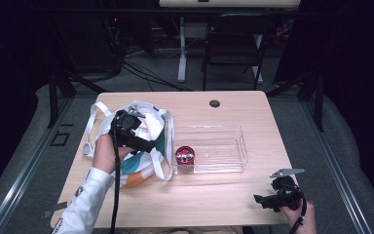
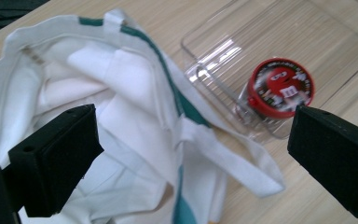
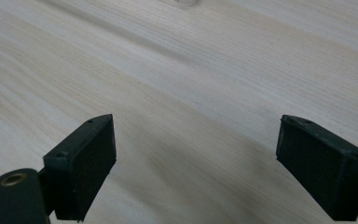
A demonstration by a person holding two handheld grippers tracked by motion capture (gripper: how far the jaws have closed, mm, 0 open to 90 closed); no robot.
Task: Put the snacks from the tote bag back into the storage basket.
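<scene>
Both grippers stand wide and empty: the left gripper hovers over the bag, the right gripper idles at five o'clock. At the tray's nine o'clock end sits the red tin, apparently unpacked; whether more remains bagged is unclear.

Table brightly lit from above; surroundings dark; red tin slightly blurred; soft shadows.

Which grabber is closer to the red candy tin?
Left. The left gripper hovers over the bag just beside the red candy tin; the right gripper sits apart at the table's near corner.
</scene>
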